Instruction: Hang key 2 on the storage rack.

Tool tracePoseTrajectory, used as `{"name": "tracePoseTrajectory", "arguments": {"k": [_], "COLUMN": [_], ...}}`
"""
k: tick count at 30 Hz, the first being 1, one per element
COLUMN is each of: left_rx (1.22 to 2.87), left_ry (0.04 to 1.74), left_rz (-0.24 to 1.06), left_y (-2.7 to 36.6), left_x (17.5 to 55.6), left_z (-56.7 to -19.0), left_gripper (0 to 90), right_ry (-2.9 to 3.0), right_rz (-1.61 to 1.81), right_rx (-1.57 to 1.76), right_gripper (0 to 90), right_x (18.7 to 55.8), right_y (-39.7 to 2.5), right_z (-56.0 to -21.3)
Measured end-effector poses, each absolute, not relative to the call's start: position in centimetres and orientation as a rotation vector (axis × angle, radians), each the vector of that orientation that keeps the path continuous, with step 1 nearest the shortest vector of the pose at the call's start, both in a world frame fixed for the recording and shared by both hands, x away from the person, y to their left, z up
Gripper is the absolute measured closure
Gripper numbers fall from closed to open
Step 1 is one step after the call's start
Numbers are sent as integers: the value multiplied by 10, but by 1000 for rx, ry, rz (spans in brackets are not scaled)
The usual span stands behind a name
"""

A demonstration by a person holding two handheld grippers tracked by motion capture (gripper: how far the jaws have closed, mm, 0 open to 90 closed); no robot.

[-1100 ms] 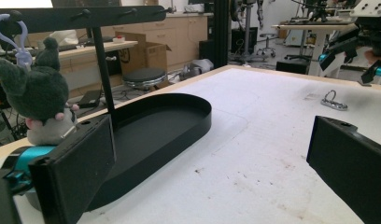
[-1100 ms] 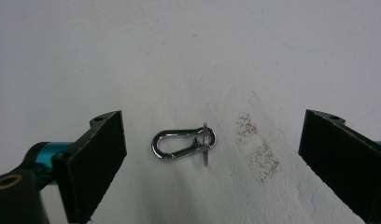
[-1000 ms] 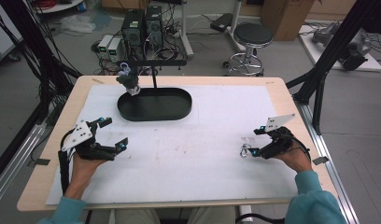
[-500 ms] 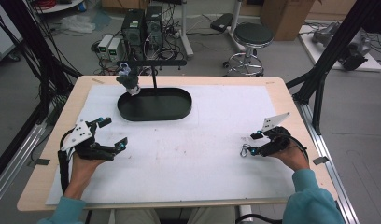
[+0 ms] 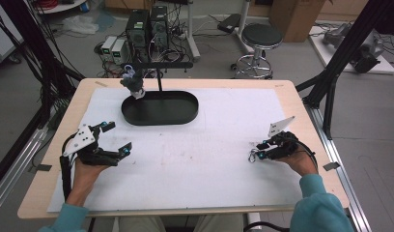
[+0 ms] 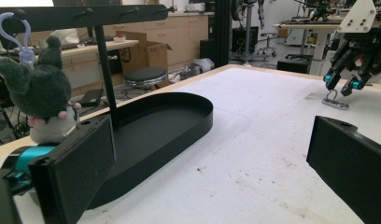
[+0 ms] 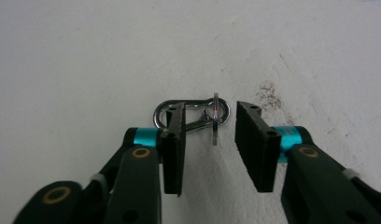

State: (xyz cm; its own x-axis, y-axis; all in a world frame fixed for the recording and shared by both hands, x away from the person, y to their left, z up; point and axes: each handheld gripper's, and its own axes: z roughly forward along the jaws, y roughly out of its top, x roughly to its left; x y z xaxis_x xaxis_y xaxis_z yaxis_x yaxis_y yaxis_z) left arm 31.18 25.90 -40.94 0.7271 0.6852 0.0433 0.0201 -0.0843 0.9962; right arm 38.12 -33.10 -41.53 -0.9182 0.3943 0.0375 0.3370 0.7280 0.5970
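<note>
Big white mat (image 5: 200,159) spread across the one table (image 5: 301,104), a plain working surface, marked here and there with brown scuffs. On it, towards the far side, one black oval tray (image 5: 160,112), shallow-walled and empty inside, likely a catch-all beneath the single black stand (image 5: 159,77) whose post rises at its back edge and carries a peg bar across the top. One grey plush toy (image 6: 41,100) dangling from that bar by one pale plastic hook (image 6: 16,32), hung over the tray's left end, so probably the model for the job in hand: getting small items up onto pegs.

Two grippers in play. Left gripper (image 5: 117,137) parked low at the near left of the mat, jaws spread wide with nothing between them, pointed roughly towards the tray and waiting its turn. Right gripper (image 7: 207,140) down at the mat on the near right, jaws parted and straddling the prize, not yet pinching, one jaw already over the loop end, the other just clear of the ring.

And the prize itself: one silver carabiner clip (image 7: 177,114) lying flat on the mat, well apart from the tray, with one split ring (image 7: 216,119) standing on edge at its end. A neat squeeze looks due next; a slip off that thin ring is the risk.
</note>
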Motion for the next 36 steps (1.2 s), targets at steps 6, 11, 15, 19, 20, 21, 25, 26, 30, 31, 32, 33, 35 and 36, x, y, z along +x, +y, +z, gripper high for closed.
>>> {"name": "tracePoseTrajectory", "arguments": {"k": [6,11,15,19,20,21,25,26,30,31,32,33,35,36], "left_rx": [1576,1575,1575,1578,1581,1581,1577,1577,1577,1578,1580,1580,1580,1583], "left_ry": [586,588,589,586,585,585,588,588,587,587,586,586,586,583], "left_rz": [610,609,608,606,606,605,608,608,609,609,608,607,603,604], "left_y": [259,259,259,258,258,258,258,259,259,259,259,259,258,258], "left_x": [312,312,312,312,312,312,312,312,312,312,312,312,312,312], "left_z": [-410,-409,-410,-410,-410,-410,-410,-410,-410,-410,-410,-410,-410,-410], "left_gripper": [17,17,17,17,17,17,17,17,17,17,17,17,17,17], "right_ry": [2845,2845,2840,2843,2845,2842,2842,2846,2844,2846,2845,2848,2842,2841], "right_rz": [929,923,920,910,909,905,901,897,882,883,882,881,875,881], "right_rx": [590,578,577,576,577,577,583,585,571,572,574,574,585,587], "right_gripper": [723,779,804,844,848,850,850,853,879,881,883,885,887,888], "right_x": [381,382,382,382,382,382,383,383,384,384,384,383,383,384], "right_y": [-329,-328,-328,-329,-329,-329,-328,-328,-327,-327,-327,-327,-327,-327], "right_z": [-416,-417,-416,-416,-416,-416,-417,-417,-417,-417,-417,-417,-417,-417]}}
